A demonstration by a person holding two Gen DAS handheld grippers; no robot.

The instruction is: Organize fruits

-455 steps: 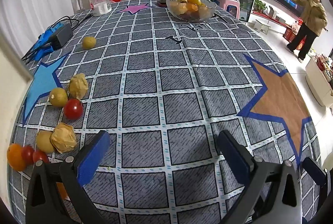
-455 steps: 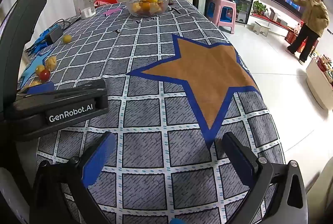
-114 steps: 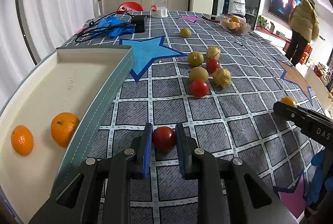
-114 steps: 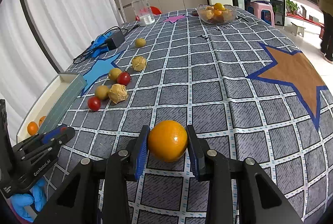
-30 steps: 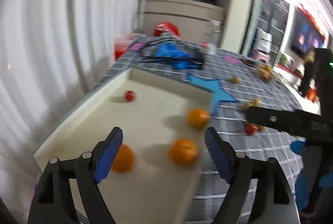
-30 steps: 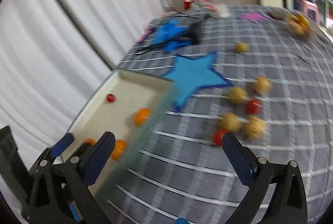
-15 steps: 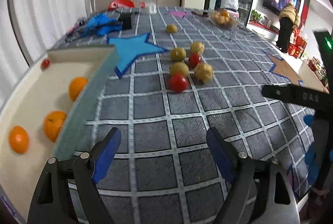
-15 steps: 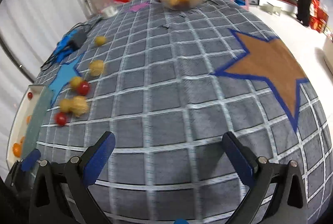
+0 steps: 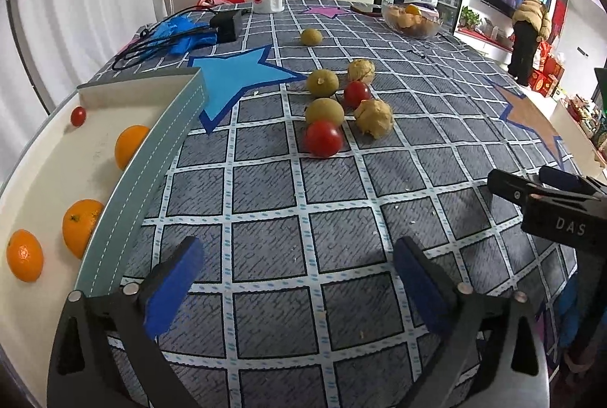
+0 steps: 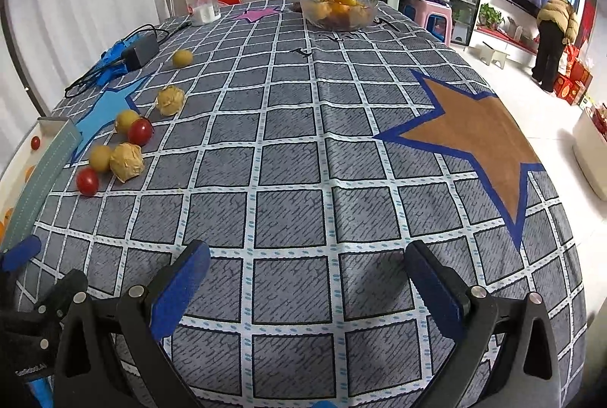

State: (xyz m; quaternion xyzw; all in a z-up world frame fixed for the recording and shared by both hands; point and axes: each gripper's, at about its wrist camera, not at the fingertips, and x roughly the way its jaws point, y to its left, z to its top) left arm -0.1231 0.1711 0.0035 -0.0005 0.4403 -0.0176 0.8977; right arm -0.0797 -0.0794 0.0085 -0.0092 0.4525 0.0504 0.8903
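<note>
Three oranges (image 9: 78,227) and a tomato (image 9: 78,115) are placed in the tray (image 9: 151,180); seven fruits (image 9: 323,138) are left; both grippers (image 9: 296,279) (image 10: 307,279) are held open, empty.

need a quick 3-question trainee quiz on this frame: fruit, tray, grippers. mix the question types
1. True or false: the left gripper holds a tomato.
2. How many oranges lie in the tray?
   A. one  B. three  C. five
3. Fill in: beside the oranges, the tray's far corner holds one small red ____.

Key:
1. False. Both the left gripper and the right gripper are open, with only tablecloth between the pads.
2. B. Three oranges lie along the tray's near wall.
3. Tomato: a cherry tomato sits in the far corner; two more red ones remain in the cluster on the cloth.
</note>
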